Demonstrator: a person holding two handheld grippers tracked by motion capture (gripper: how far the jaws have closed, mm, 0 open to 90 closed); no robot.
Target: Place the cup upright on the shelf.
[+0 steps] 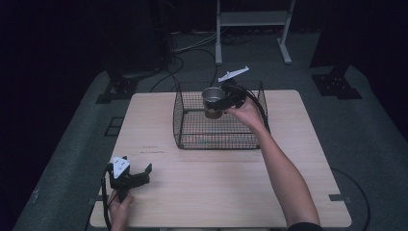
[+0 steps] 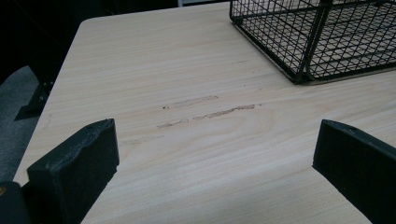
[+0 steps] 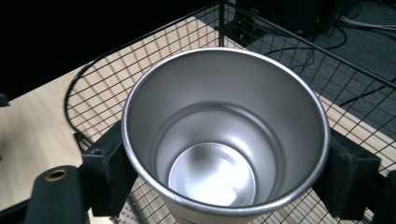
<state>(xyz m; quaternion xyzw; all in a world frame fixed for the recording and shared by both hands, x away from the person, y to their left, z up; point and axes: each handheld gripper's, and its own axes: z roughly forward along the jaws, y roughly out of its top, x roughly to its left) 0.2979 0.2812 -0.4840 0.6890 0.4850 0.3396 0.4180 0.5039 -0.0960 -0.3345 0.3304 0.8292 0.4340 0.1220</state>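
A steel cup (image 1: 211, 101) hangs upright over the black wire basket (image 1: 192, 137) at the table's far middle, gripped by my right gripper (image 1: 222, 101). Looking down the right gripper view, the empty cup (image 3: 224, 140) sits squeezed between the two black jaws, with basket mesh (image 3: 102, 88) below and behind it. My left gripper (image 1: 137, 174) rests low over the table's near left corner, open. Its two pads (image 2: 74, 168) stand wide apart above bare wood, and the basket's corner (image 2: 303, 70) lies ahead to the right.
The light wooden table (image 1: 221, 192) has a scuff mark (image 2: 205, 112) in front of the left gripper. Beyond the far edge are cables (image 1: 192, 48) on a grey floor and a white stand (image 1: 250, 24). Dark stand feet (image 1: 120, 86) flank the table.
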